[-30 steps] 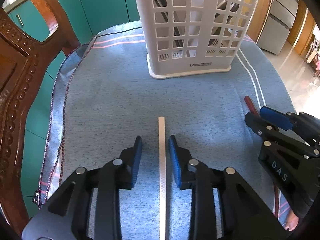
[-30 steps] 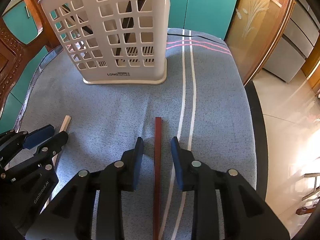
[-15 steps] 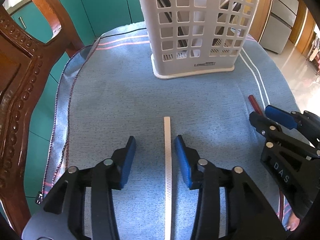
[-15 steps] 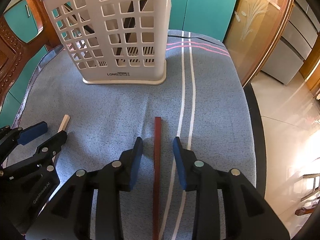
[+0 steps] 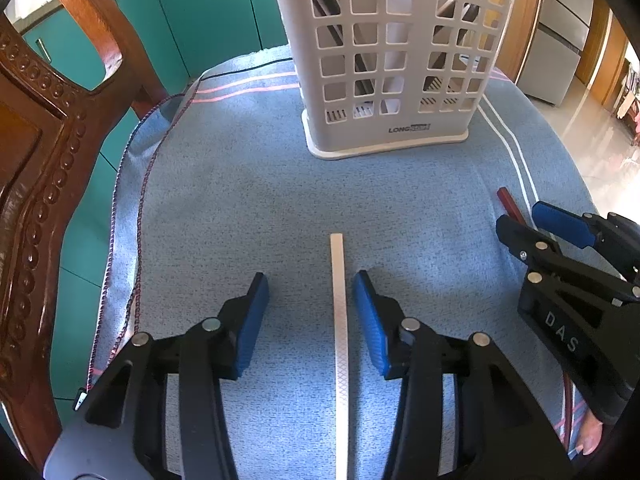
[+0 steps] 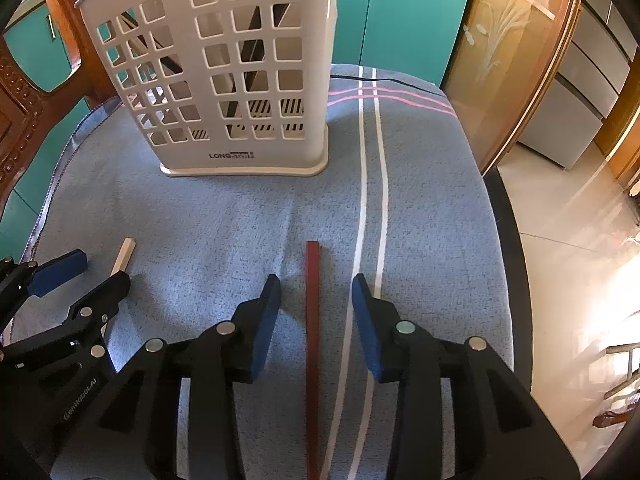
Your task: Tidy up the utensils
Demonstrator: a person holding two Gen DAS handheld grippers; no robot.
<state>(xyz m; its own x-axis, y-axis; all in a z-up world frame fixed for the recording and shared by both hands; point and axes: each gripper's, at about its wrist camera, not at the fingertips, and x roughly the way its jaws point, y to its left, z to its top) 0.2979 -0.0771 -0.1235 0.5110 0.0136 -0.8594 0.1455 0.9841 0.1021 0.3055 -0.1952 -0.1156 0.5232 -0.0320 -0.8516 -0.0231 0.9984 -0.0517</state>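
A white chopstick [image 5: 339, 320] lies flat on the blue cloth [image 5: 240, 200] between the jaws of my left gripper [image 5: 310, 284], which is open around it, with gaps on both sides. A dark red chopstick [image 6: 313, 320] lies on the cloth between the jaws of my right gripper [image 6: 316, 286], also open and not touching it. A white slotted utensil basket [image 5: 392, 52] stands upright at the far side with dark utensils inside; it also shows in the right wrist view [image 6: 232, 80]. Each gripper shows in the other's view, the right [image 5: 532, 216] and the left [image 6: 94, 268].
A carved wooden chair back [image 5: 36, 152] stands close on the left. Teal cabinets [image 5: 208, 12] are behind. The table's right edge [image 6: 508, 240] drops to a tiled floor. A wood and glass door [image 6: 516, 48] is at the right.
Both grippers have opened wider around their chopsticks, the left more. The chopsticks have stayed flat on the cloth.
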